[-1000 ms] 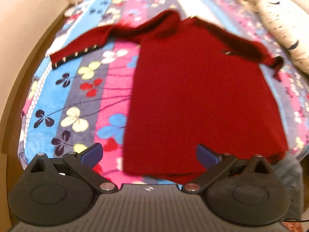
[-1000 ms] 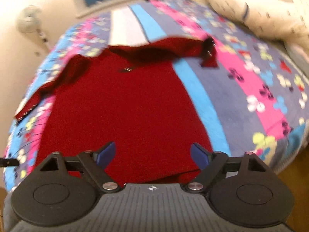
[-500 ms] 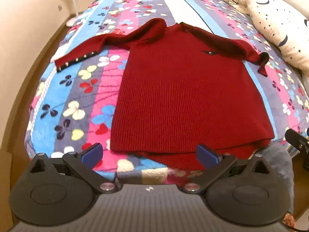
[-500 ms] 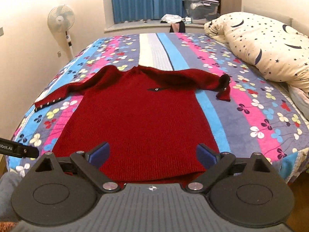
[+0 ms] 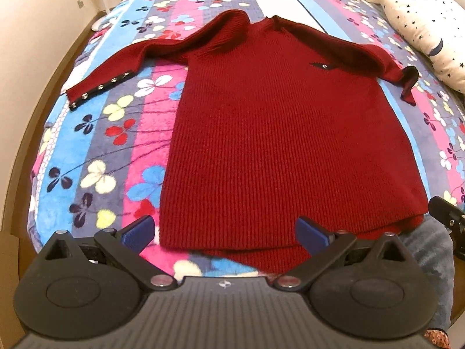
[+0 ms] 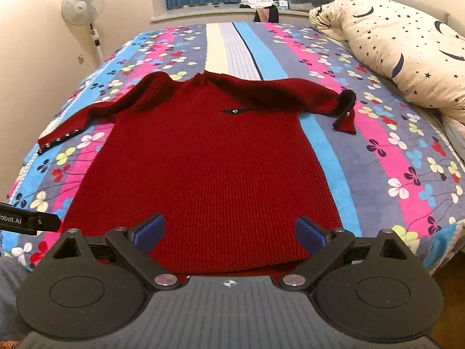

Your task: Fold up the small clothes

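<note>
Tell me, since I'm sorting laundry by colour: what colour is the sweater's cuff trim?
Black with small silver studs, on the dark red ribbed knit sweater; the cuff trim shows best in the left wrist view.

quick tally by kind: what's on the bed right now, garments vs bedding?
Garments: 1, the red knit sweater, spread flat with both sleeves out.
Blankets: 1, the striped floral blanket under it.
Pillows: 1, the star-and-moon pillow at the right edge.
Total: 3
</note>
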`<state>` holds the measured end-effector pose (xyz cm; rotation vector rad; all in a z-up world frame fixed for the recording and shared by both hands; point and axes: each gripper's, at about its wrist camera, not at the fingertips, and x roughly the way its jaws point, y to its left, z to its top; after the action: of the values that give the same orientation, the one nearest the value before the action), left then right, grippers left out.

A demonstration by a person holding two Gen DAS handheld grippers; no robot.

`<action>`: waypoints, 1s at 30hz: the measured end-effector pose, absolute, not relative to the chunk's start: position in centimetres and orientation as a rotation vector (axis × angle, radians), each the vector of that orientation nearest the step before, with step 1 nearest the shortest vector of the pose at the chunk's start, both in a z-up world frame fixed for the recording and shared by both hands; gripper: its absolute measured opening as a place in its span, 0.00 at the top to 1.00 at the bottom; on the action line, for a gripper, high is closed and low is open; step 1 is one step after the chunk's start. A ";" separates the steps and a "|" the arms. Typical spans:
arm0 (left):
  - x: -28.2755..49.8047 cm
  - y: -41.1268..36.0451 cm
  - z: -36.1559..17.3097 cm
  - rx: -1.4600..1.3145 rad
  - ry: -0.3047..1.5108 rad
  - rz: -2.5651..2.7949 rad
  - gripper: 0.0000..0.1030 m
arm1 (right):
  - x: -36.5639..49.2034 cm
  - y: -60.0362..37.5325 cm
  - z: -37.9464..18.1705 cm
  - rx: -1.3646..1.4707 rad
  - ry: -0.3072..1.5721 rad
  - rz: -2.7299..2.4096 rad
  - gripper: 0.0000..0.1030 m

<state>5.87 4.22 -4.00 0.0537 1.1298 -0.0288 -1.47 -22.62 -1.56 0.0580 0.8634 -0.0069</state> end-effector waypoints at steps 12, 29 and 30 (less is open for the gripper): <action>11.5 3.8 -7.0 0.086 1.181 -0.066 0.00 | 3.3 -22.6 -4.1 0.049 0.941 -0.059 0.07; 24.9 14.4 -11.1 0.321 1.020 0.080 0.00 | 9.5 -21.3 -7.8 0.010 1.050 -0.118 0.07; 26.4 16.2 -11.9 0.372 0.994 0.122 0.00 | 9.9 -21.2 -8.0 0.010 1.056 -0.123 0.07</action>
<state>26.44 16.19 -11.90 0.3716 0.9939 0.1222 9.92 -21.24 -8.02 0.0102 1.0562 -0.1230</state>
